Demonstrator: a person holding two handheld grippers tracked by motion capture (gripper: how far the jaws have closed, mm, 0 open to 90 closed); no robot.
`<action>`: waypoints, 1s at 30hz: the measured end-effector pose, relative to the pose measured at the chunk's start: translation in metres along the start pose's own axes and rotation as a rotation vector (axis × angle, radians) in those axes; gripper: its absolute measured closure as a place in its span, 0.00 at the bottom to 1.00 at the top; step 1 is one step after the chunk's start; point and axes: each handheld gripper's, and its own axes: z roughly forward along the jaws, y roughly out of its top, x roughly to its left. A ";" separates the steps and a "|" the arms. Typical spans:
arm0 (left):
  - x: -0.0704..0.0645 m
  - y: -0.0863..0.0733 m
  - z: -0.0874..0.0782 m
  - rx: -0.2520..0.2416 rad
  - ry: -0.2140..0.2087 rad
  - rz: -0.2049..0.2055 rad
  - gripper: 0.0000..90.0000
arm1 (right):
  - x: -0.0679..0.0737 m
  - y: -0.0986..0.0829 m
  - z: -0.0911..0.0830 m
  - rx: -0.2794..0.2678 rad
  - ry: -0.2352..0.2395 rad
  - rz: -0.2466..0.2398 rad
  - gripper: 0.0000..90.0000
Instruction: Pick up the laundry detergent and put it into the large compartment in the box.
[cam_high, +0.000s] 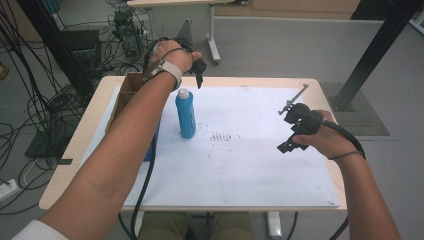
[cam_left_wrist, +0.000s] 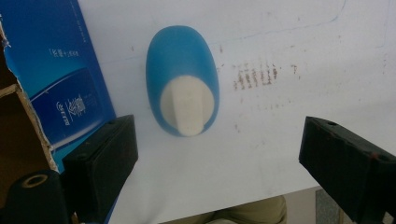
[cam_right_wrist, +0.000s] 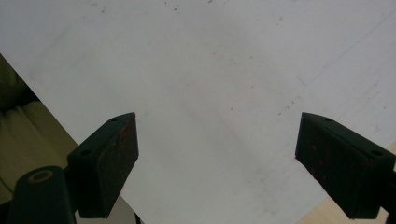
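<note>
A blue bottle (cam_high: 185, 114) with a white cap stands upright on the white sheet (cam_high: 250, 165), left of the middle. My left gripper (cam_high: 199, 74) hangs above and just behind it, jaws pointing down. In the left gripper view the bottle (cam_left_wrist: 182, 79) is seen from above, between and beyond the jaws of the left gripper (cam_left_wrist: 217, 135), which is open wide and touches nothing. My right gripper (cam_high: 294, 134) is held over the right part of the sheet. The right gripper (cam_right_wrist: 217, 128) stands open with bare sheet (cam_right_wrist: 210, 70) below it.
An open cardboard box (cam_high: 131, 85) with a blue printed side (cam_left_wrist: 56, 88) stands at the sheet's left edge, close to the bottle. Brown smudges (cam_high: 221, 136) mark the sheet's middle. A wooden table edge (cam_high: 70, 150) rims the sheet. Cables and stands lie on the floor behind.
</note>
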 end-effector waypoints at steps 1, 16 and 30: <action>0.000 0.000 0.000 0.001 0.000 0.001 0.13 | 0.000 0.000 0.000 0.001 0.001 0.002 0.14; 0.001 0.000 0.000 0.000 -0.002 -0.001 0.14 | 0.001 0.001 -0.001 -0.001 -0.001 0.001 0.14; 0.002 -0.002 -0.001 -0.011 -0.002 -0.003 0.14 | 0.001 0.001 -0.002 -0.002 -0.003 0.002 0.14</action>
